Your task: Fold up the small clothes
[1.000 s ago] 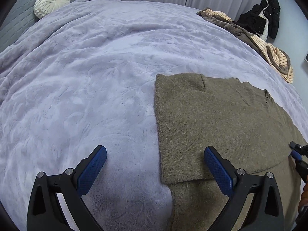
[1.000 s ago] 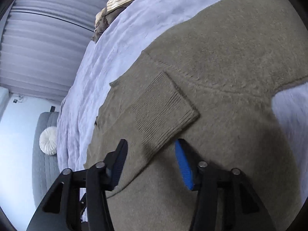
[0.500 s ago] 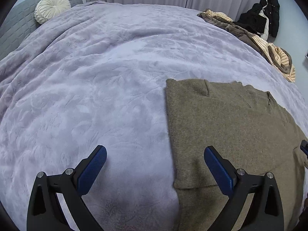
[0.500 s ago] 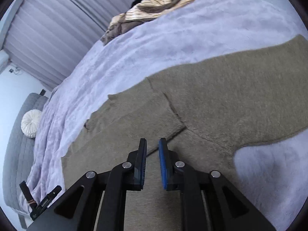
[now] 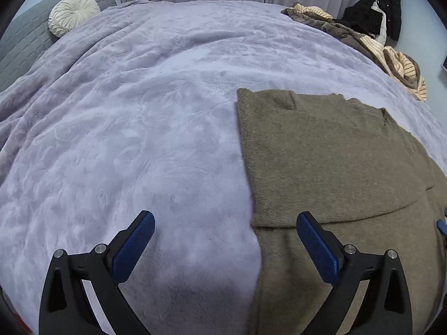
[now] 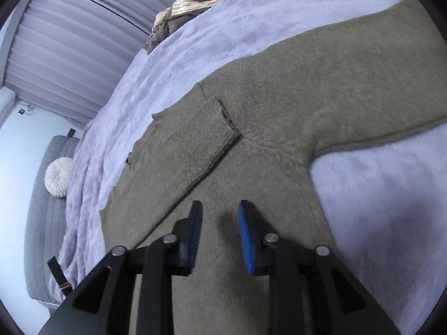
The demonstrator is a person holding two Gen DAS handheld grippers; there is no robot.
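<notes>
An olive-brown knit sweater [image 5: 329, 153] lies flat on the lilac blanket [image 5: 139, 128], one sleeve folded across its body with the ribbed cuff [image 6: 206, 142] on top. It also shows in the right wrist view [image 6: 307, 83], where the other sleeve stretches out to the right. My left gripper [image 5: 223, 237] is wide open and empty, hovering over the sweater's left edge. My right gripper [image 6: 219, 229] is partly open and empty, just above the sweater's body below the cuff.
A pile of brown and striped clothes [image 5: 391, 55] lies at the bed's far right edge. A black jacket [image 5: 377, 2] hangs behind it. A round cream cushion [image 5: 72, 14] rests on the grey headboard [image 5: 22, 36]. Curtains line the far wall.
My right gripper shut half a second ago and has now opened partly, lower over the sweater. My left gripper stayed wide open and shifted slightly left and back.
</notes>
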